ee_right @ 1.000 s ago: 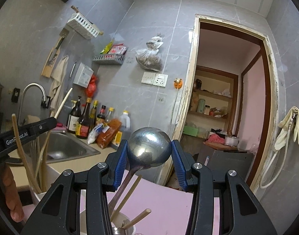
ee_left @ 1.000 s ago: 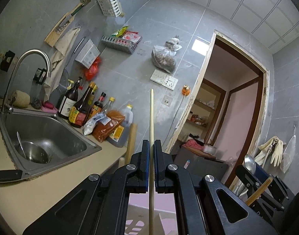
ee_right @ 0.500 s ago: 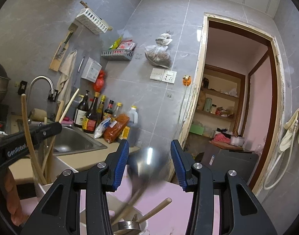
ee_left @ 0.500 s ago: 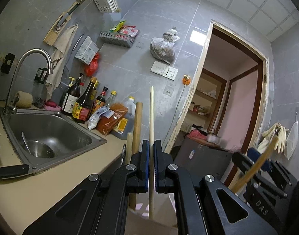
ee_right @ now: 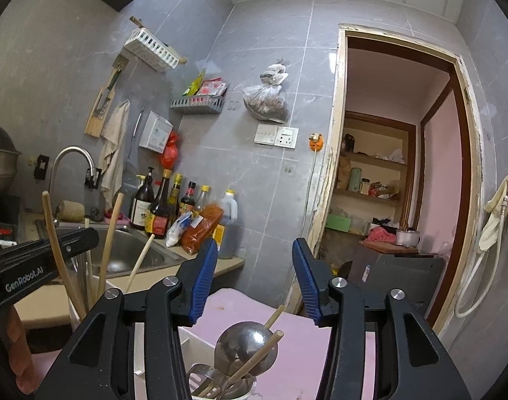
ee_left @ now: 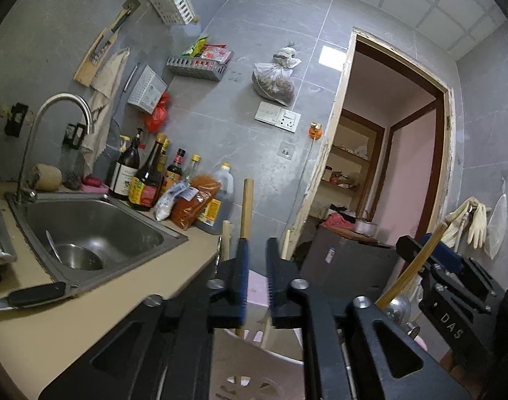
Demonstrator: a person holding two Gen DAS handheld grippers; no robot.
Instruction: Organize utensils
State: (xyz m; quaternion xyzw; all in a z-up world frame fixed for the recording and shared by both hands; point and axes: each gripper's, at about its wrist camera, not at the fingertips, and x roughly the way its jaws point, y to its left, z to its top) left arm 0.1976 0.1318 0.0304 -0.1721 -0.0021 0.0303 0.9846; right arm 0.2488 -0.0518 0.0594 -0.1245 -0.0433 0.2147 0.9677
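The round-bowled steel ladle (ee_right: 246, 346) is standing bowl-up among wooden chopsticks (ee_right: 254, 356) in a white plastic utensil holder (ee_right: 200, 343), at six o'clock below the right tool (ee_right: 255, 276), whose blue-padded jaws are gaping wide and empty, having just been opening. The left tool (ee_left: 256, 268) is opening too, its narrow gap empty, with wooden handles (ee_left: 246, 206) standing just behind at twelve o'clock. The beige counter (ee_left: 87, 313) with its steel sink (ee_left: 94, 230) is lying at nine o'clock.

Left gripper (ee_left: 256, 266) points level, jaws just opening, narrow gap showing, nothing between pads. My left hand (ee_right: 19, 350) grips its handle, fingers visible at lower left of right wrist view. Right gripper (ee_right: 255, 276) points level, jaws parted wide and just opening a little further, empty, blue pads (ee_right: 204, 276) clear. Right gripper sits low at right edge of left wrist view.
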